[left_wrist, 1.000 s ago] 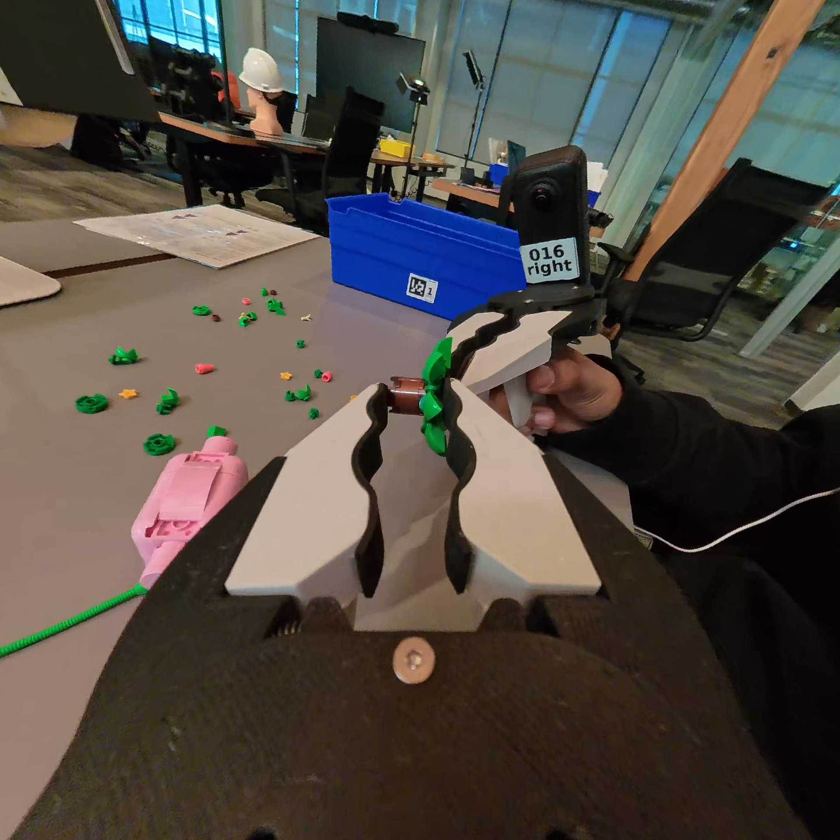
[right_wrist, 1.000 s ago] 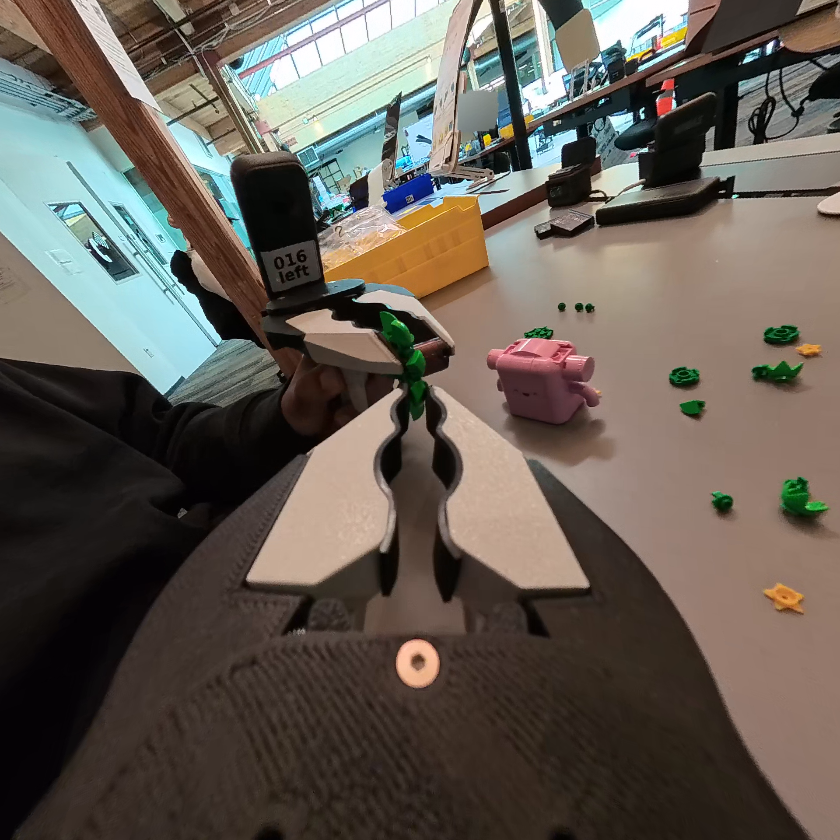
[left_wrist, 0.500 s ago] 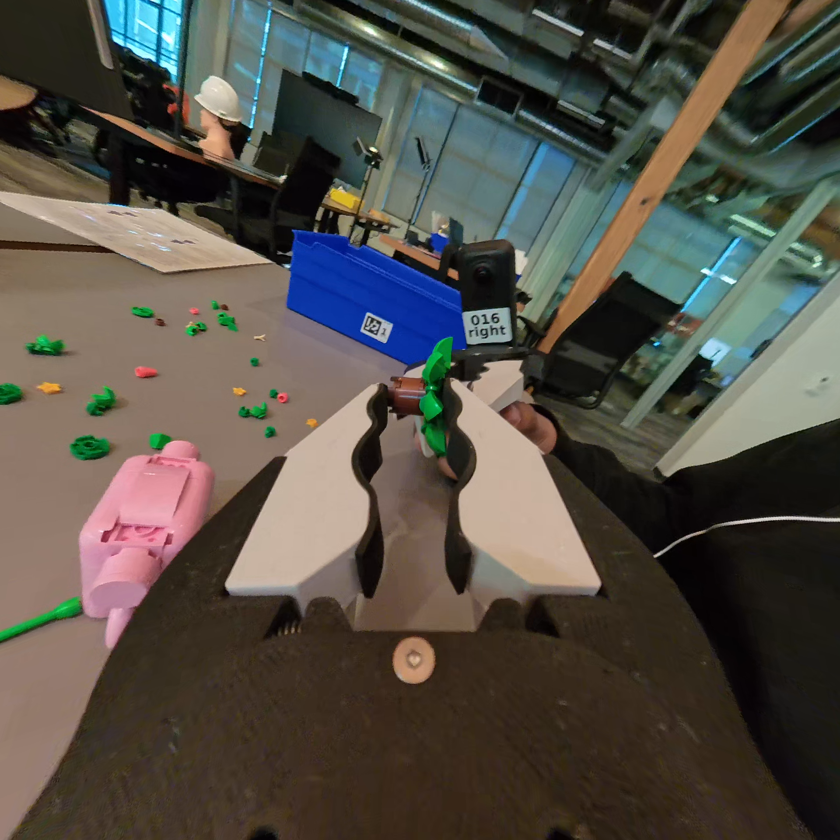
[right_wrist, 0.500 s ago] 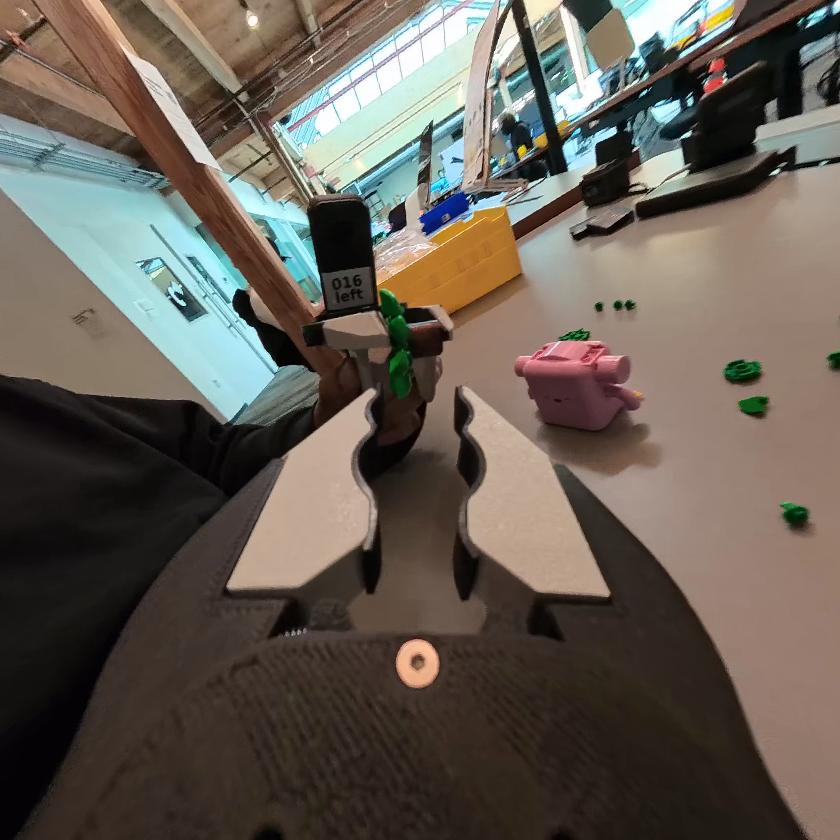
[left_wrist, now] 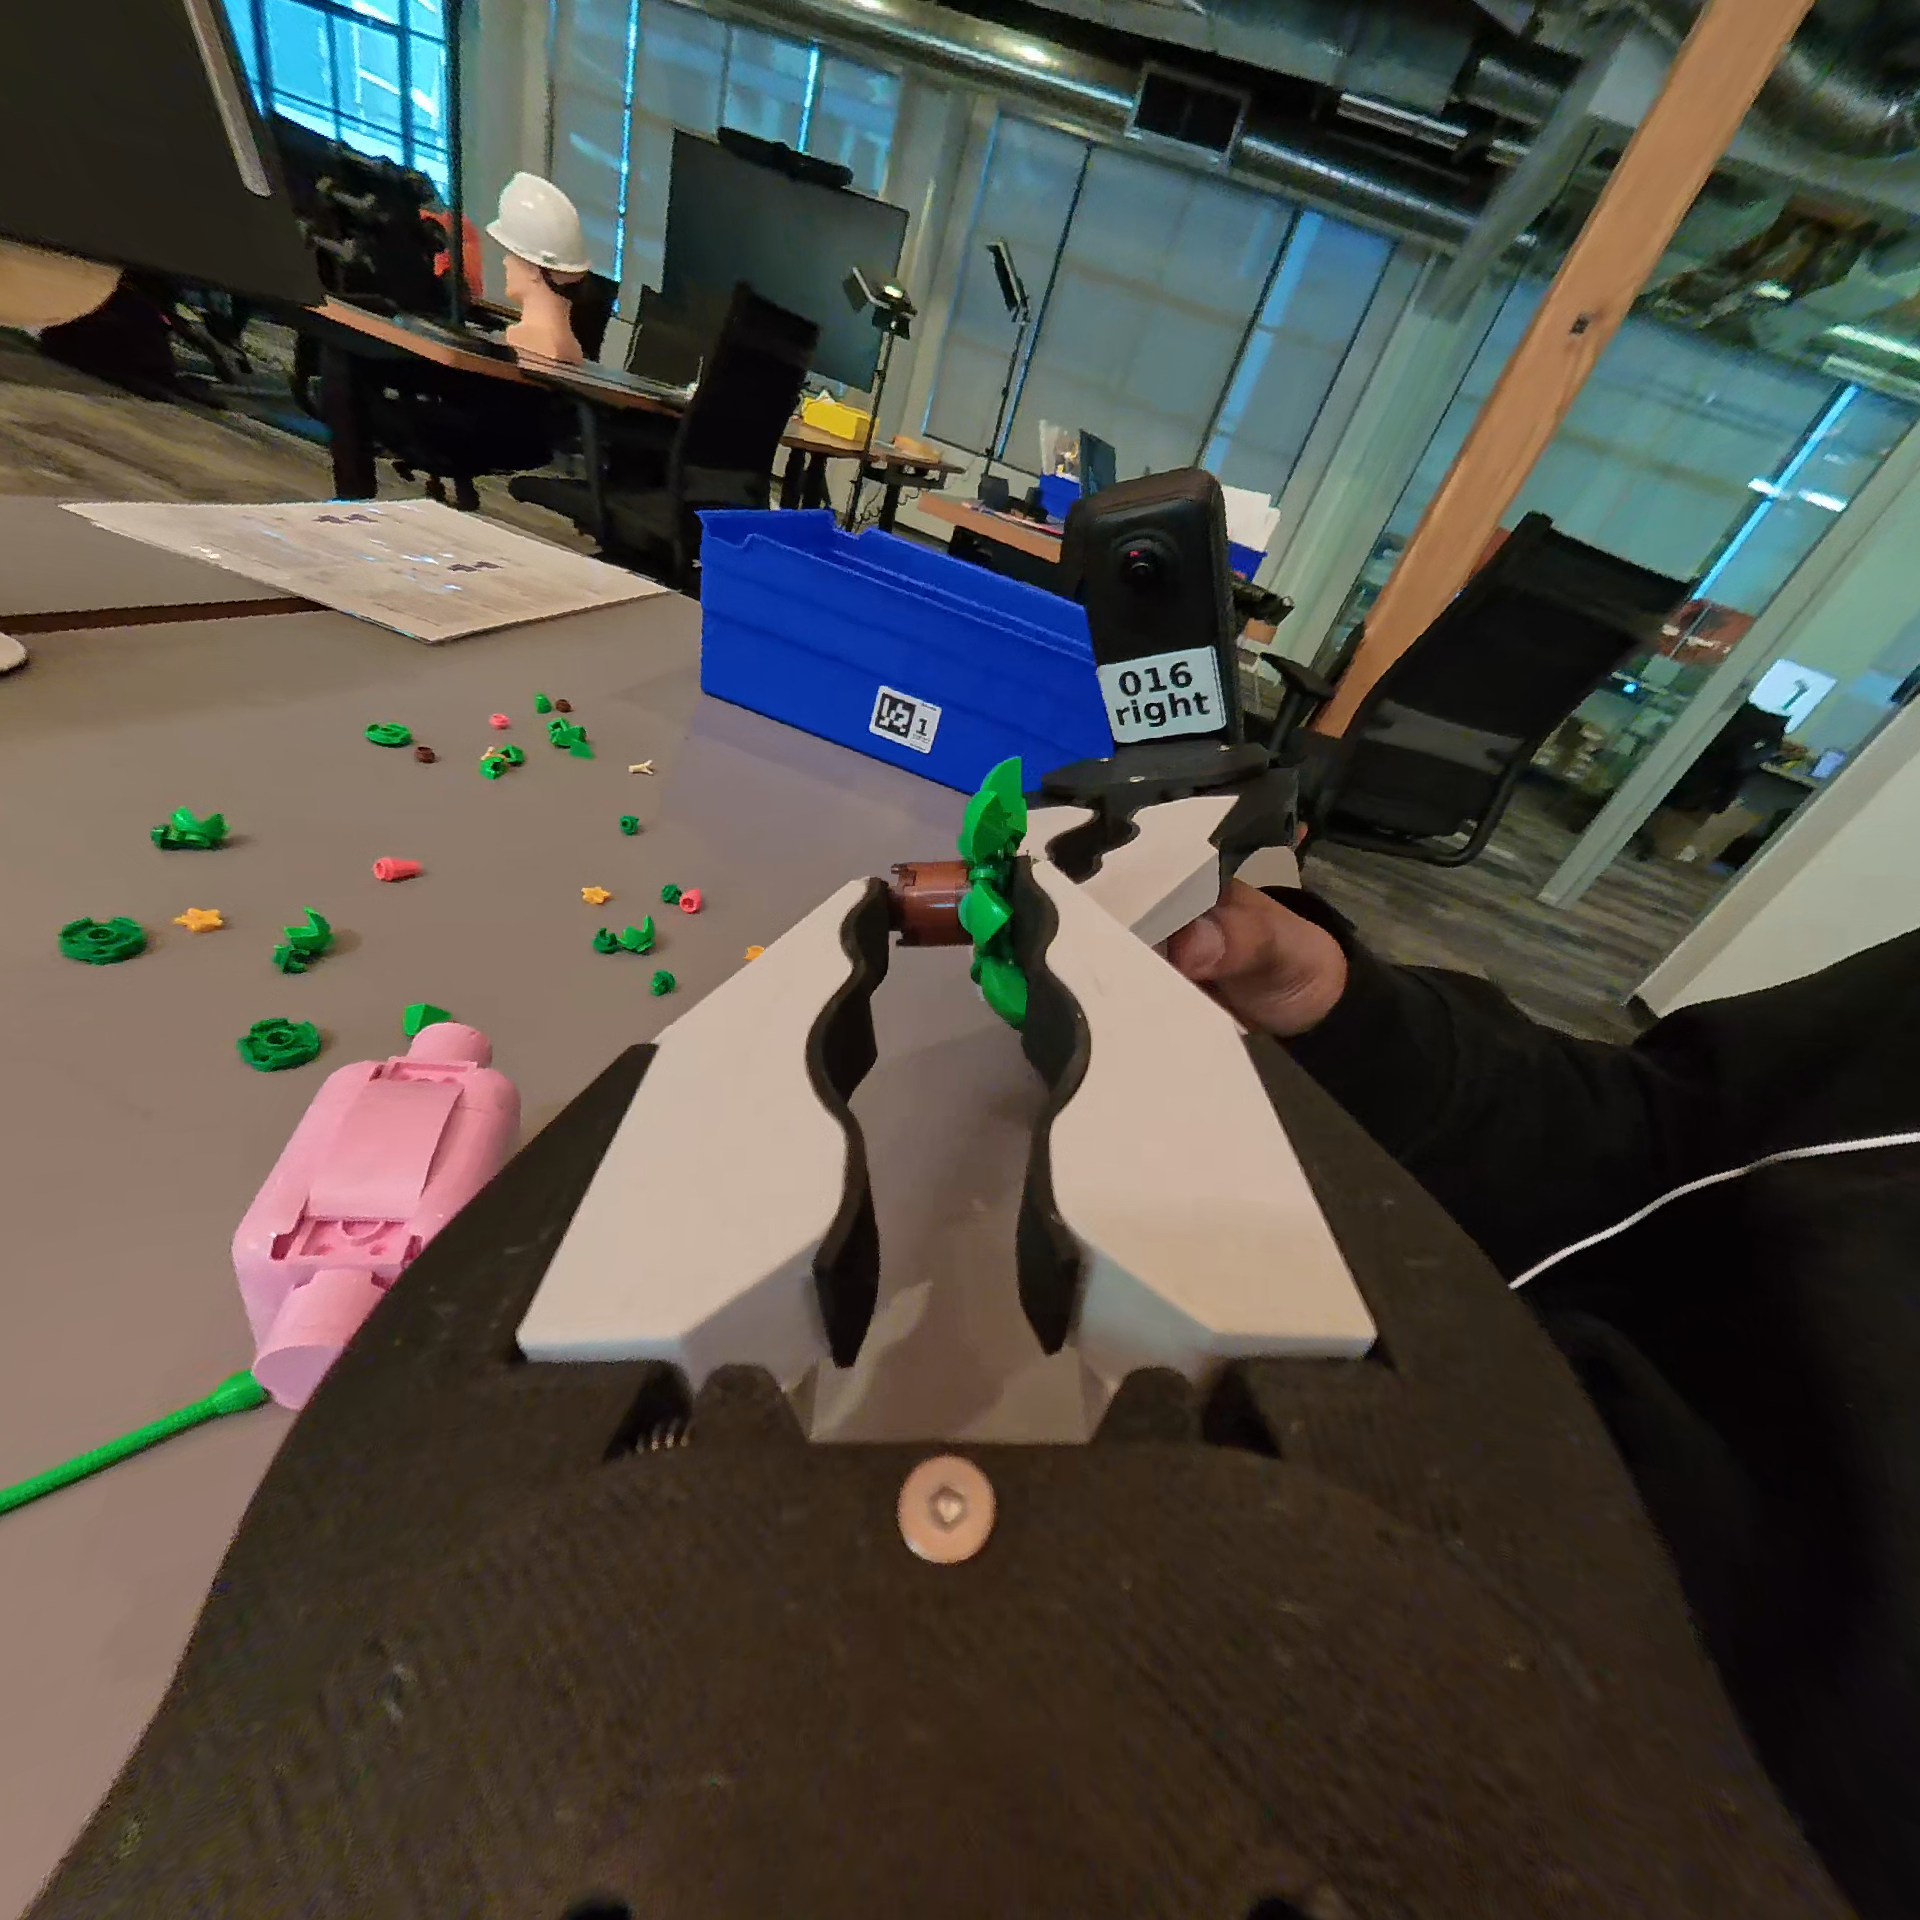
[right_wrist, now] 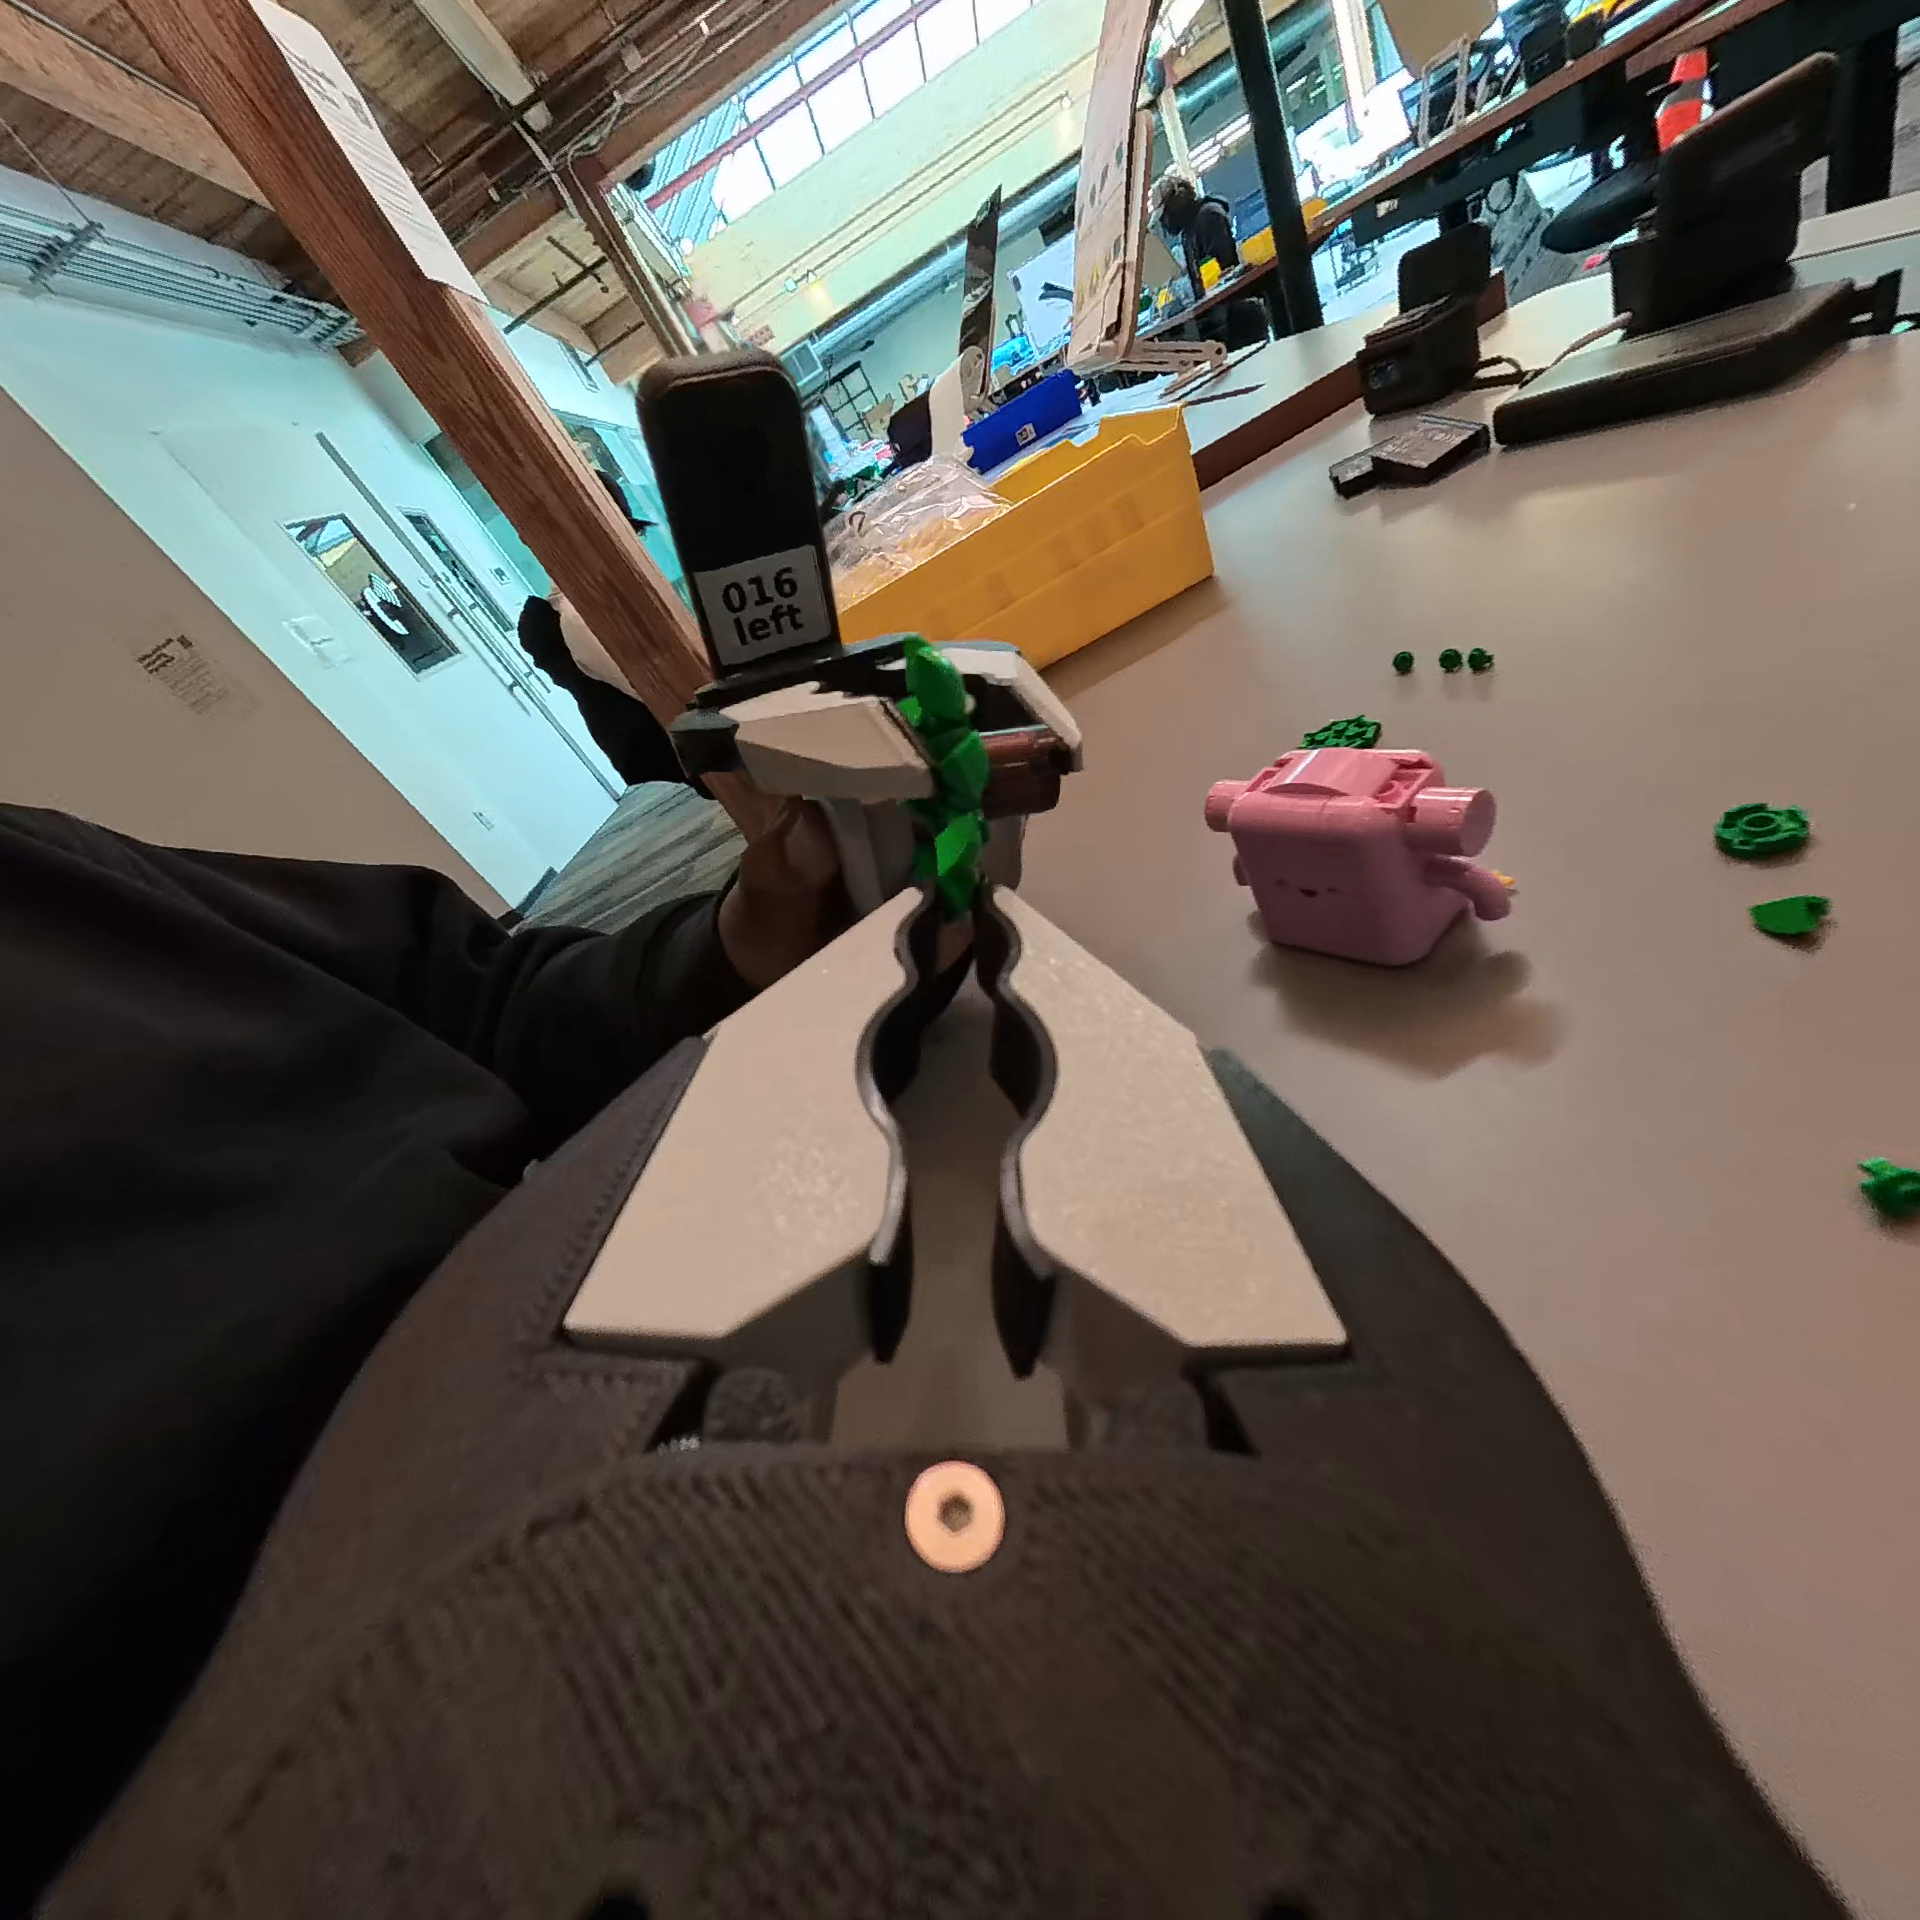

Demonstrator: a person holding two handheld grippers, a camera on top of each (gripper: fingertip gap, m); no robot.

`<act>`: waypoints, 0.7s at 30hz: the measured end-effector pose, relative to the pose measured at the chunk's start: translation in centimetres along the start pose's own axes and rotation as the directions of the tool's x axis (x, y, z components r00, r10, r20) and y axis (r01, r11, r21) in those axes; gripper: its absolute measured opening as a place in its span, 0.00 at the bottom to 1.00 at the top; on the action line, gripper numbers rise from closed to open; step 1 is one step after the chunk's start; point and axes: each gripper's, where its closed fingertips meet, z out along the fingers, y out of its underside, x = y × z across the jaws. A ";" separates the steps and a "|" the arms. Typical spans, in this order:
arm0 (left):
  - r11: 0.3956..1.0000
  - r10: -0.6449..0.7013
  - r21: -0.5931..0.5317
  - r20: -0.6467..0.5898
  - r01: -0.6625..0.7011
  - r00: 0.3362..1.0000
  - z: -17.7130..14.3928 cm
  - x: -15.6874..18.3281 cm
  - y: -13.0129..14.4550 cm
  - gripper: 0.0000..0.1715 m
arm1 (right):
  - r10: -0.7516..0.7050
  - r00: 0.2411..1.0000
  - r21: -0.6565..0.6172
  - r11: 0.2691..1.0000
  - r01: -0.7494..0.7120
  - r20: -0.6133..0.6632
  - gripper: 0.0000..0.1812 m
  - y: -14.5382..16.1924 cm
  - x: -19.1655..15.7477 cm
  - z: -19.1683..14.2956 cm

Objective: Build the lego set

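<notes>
Our right gripper (right_wrist: 951, 920), open half a second ago, now pinches the green plastic leaf cluster (right_wrist: 948, 790) at 12 o'clock. Our left gripper (left_wrist: 961, 920) still clamps its brown cylindrical stem (left_wrist: 928, 902), so we judge the 2 grippers ready to press or twist.

The right gripper (right_wrist: 951, 914) is back close to the left gripper (left_wrist: 951, 914). Half a second ago it was pulled away with its fingers wide apart. Now its fingers sit nearly together, right at the bottom of the green leaf piece (right_wrist: 948, 790).
</notes>
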 end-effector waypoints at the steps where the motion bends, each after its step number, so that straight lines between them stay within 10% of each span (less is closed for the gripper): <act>1: 1.000 0.011 -0.006 0.008 -0.011 1.000 0.0 0.0 0.1 0.12 | 0.003 1.000 -0.008 1.000 -0.003 0.003 0.02 0.1 0.0 0.1; 21: 0.993 0.119 -0.036 0.064 -0.117 0.991 0.1 0.1 0.2 0.12 | 0.025 1.000 -0.007 1.000 -0.025 0.019 0.02 0.2 -0.1 -0.2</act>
